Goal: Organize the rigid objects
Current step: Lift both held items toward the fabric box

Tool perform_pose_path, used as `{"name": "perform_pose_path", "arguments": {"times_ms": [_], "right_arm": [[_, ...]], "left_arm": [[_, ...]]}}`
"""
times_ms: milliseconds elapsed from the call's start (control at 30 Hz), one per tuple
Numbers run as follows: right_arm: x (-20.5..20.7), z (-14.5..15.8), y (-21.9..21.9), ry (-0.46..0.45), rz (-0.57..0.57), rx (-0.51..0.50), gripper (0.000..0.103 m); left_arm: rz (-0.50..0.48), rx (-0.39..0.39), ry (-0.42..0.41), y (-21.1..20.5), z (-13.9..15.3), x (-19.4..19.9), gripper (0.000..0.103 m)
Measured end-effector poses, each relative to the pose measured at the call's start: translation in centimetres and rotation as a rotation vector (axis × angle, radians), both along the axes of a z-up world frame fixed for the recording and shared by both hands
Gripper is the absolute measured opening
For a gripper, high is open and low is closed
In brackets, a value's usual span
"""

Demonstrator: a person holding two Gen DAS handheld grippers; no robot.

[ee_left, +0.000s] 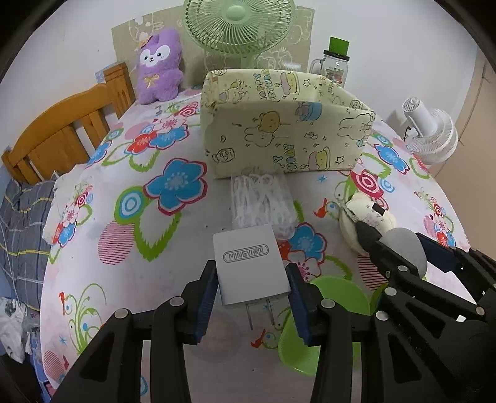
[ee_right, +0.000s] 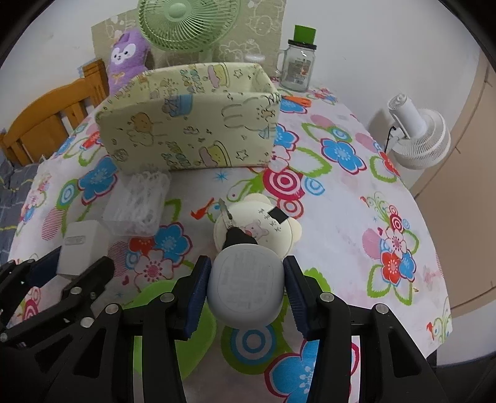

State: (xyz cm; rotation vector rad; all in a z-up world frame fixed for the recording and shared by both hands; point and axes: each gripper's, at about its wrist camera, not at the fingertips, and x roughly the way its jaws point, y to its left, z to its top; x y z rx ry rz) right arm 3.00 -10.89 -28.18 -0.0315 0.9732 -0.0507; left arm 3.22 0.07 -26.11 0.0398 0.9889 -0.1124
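My left gripper (ee_left: 251,280) is shut on a white wall charger (ee_left: 248,257) with its two prongs pointing toward the camera, held just above the floral tablecloth. My right gripper (ee_right: 246,280) is shut on a rounded grey case (ee_right: 246,286), and its blue pads press both sides. Each gripper also shows in the other view: the right gripper (ee_left: 412,248) at the right, the left gripper (ee_right: 66,263) at the left with the charger (ee_right: 80,245). A pale yellow cartoon-print fabric box (ee_left: 279,136) (ee_right: 192,124) stands open-topped farther back.
A clear box of white picks (ee_left: 263,198) (ee_right: 136,201) lies before the fabric box. A cream round item with a black-headed key (ee_right: 257,229) and a green dish (ee_right: 167,303) lie near the grippers. A green fan (ee_left: 238,24), purple plush (ee_left: 158,65), jar (ee_right: 297,68), orange scissors (ee_right: 296,100) and white fan (ee_right: 415,133) ring the table.
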Motion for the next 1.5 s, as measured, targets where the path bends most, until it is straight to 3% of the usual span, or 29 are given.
{"name": "perform_pose_path", "arguments": {"times_ms": [300, 967, 1500], "right_arm": [[-0.6, 2.5, 0.1, -0.013, 0.016, 0.008, 0.051], [-0.3, 10.5, -1.7, -0.111, 0.046, 0.051, 0.051], [1.1, 14.1, -2.3, -0.150, 0.064, 0.077, 0.051]], "left_arm": [[0.007, -0.011, -0.004, 0.1, 2.1, -0.4, 0.045], [0.039, -0.021, -0.061, -0.8, 10.0, 0.0, 0.045], [0.065, -0.023, -0.120, -1.2, 13.8, 1.0, 0.045]]}}
